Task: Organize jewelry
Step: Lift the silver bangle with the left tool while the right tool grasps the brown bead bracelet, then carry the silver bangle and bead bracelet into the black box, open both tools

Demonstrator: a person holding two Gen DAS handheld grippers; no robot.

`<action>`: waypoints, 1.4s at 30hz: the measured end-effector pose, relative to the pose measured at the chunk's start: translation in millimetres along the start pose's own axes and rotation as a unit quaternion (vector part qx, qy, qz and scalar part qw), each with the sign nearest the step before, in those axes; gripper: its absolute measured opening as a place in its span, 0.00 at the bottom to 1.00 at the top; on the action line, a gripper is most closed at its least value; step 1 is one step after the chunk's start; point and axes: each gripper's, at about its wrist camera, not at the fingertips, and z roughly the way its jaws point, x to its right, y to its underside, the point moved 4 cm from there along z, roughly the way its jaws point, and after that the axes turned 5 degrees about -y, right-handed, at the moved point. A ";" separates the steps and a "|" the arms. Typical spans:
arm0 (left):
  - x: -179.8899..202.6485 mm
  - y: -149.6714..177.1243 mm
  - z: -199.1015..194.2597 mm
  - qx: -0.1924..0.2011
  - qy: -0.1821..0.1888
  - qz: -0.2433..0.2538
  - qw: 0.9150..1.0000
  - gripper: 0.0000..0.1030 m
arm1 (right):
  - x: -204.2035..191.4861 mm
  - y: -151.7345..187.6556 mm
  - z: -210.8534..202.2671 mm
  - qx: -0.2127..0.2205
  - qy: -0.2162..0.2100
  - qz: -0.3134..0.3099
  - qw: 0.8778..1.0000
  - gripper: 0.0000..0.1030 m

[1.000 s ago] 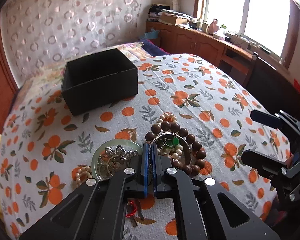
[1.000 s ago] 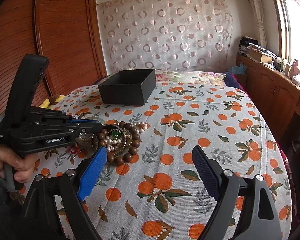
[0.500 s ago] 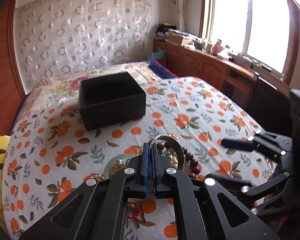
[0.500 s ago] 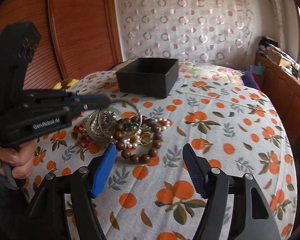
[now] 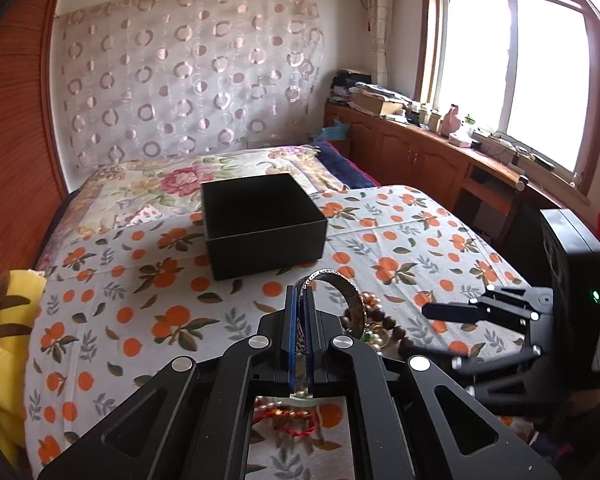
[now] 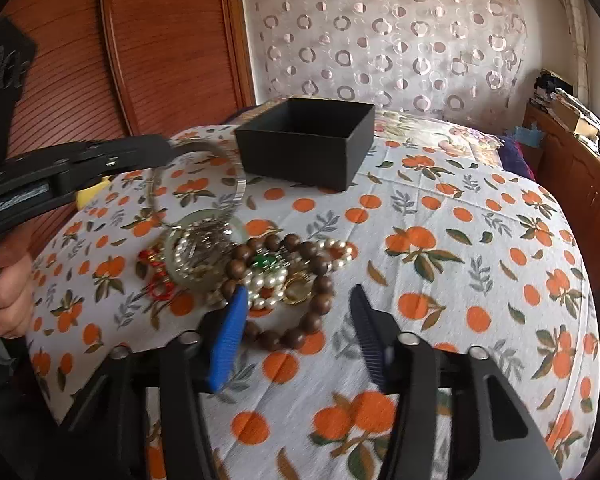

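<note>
My left gripper [image 5: 299,294] is shut on a silver bangle [image 5: 350,294] and holds it in the air above the bed. In the right wrist view the same bangle [image 6: 236,168] hangs from the left gripper [image 6: 168,150], left of the open black box [image 6: 306,142]. The box [image 5: 260,224] stands ahead of the left gripper. A jewelry pile lies on the bed: a brown bead bracelet [image 6: 316,272], pearls [image 6: 266,284], a pale green bangle [image 6: 204,248] and red rings [image 6: 158,276]. My right gripper [image 6: 298,324] is open and empty just in front of the pile.
The bed has an orange-print sheet [image 6: 460,240]. A yellow plush [image 5: 4,320] lies at its left edge. A wooden wardrobe [image 6: 160,40] stands on the left and wooden cabinets [image 5: 420,156] under the window on the right.
My left gripper has lifted the silver bangle out of the pile and raised it toward the box. My right gripper has moved closer to the pile.
</note>
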 end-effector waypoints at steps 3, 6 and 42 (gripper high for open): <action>-7.6 1.4 -3.1 0.002 -0.003 -0.007 1.000 0.02 | 8.3 -3.4 10.8 -0.014 0.010 0.001 1.000 0.32; -14.3 1.4 -6.2 0.005 -0.006 -0.013 1.000 0.02 | 14.6 -3.5 21.7 -0.031 0.014 0.002 0.999 0.26; -7.6 86.8 6.9 -0.123 0.052 -0.013 0.991 0.14 | 9.1 -17.8 -28.1 0.033 0.036 -0.023 0.999 0.14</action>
